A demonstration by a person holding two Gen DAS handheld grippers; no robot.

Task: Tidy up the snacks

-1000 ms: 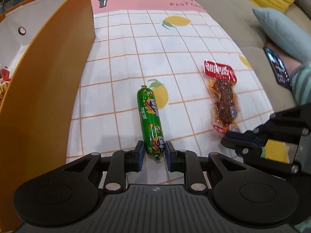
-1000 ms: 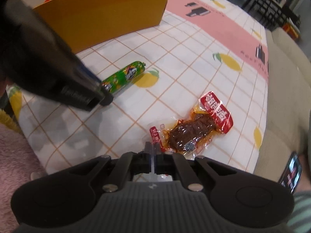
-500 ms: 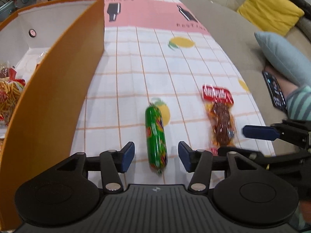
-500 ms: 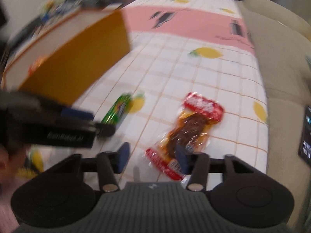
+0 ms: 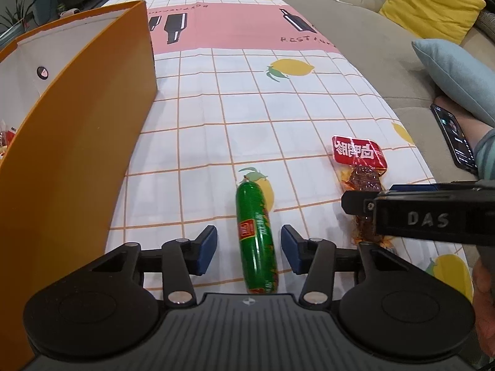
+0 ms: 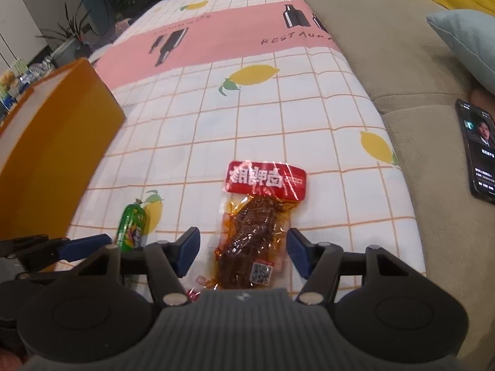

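left wrist view puts the green sausage (image 5: 256, 241) lengthwise on the worktop (image 5: 198, 142), between the fingers of the left gripper (image 5: 248, 249), which stands wide with neither pad touching it. it looks like a firm, light stick in a slick plastic skin, likely to roll or squirt out of a pinch, so the middle of its length seems the safest place to close on. its small red label cannot be read.

right wrist view shows the meat snack packet (image 6: 258, 232) lying flat between the spread fingers of the right gripper (image 6: 243, 255), also wide and holding nothing. the packet is thin, soft and glossy with an oily look; the stiffer red header or the thick middle would likely give the best hold. white chinese characters on the header appear upside down, and a qr code sits near the lower end.

an orange box (image 5: 74, 142) stands left of the sausage. the tablecloth reads "restau", and the other gripper's side carries "das". a phone (image 6: 479, 151) rests on the sofa.
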